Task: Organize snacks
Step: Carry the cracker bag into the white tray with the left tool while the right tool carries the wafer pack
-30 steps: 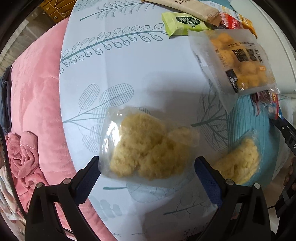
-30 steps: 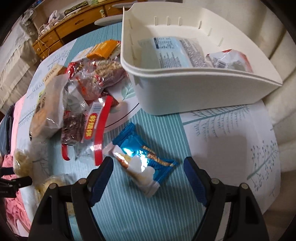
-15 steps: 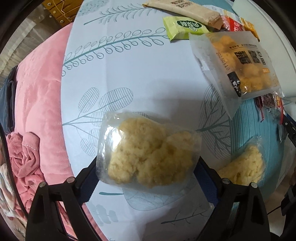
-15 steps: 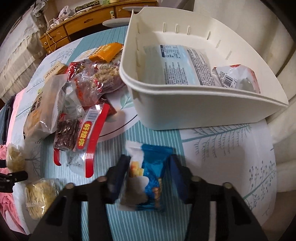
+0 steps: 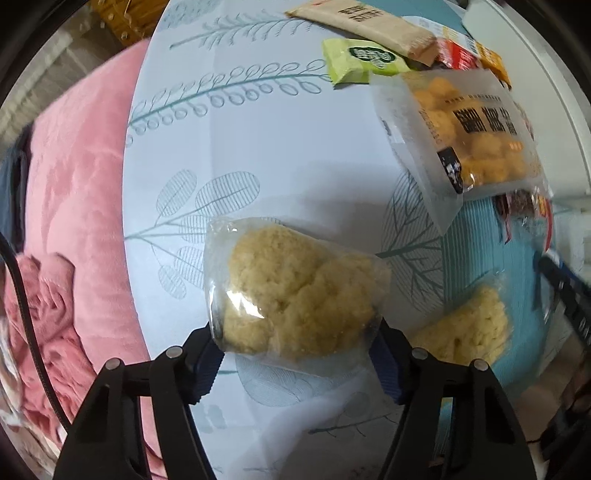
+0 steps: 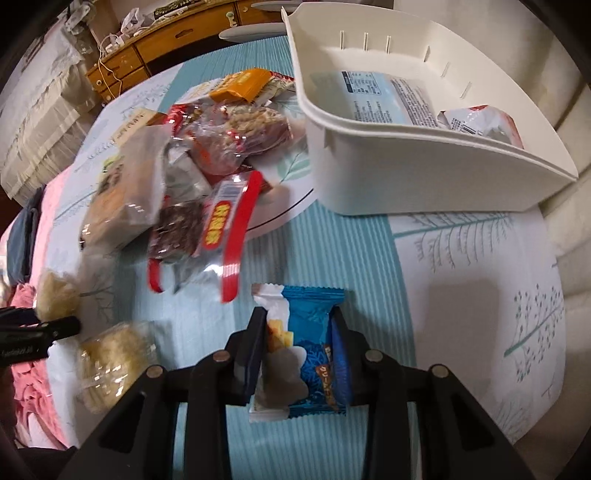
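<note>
My left gripper (image 5: 295, 343) is shut on a clear bag of yellow crumbly cake (image 5: 295, 291) and holds it above the leaf-print tablecloth. It also shows at the left edge of the right wrist view (image 6: 55, 299). My right gripper (image 6: 299, 332) is shut on a blue snack packet (image 6: 306, 347), lifted over the teal stripe of the cloth. A white bin (image 6: 424, 184) stands ahead of it, with a pale blue packet (image 6: 384, 96) and a silver-red packet (image 6: 480, 122) inside.
A second yellow cake bag (image 5: 469, 328) lies on the table. A pile of snacks (image 6: 207, 147) sits left of the bin: an orange puff bag (image 5: 469, 140), a green packet (image 5: 362, 59), a brown bar (image 5: 362, 22). A pink blanket (image 5: 74, 221) lies beyond the table edge.
Both grippers closed from open onto their packets. The left took the yellow cake bag and raised it; the right took the blue packet, turned it upright and lifted it.
</note>
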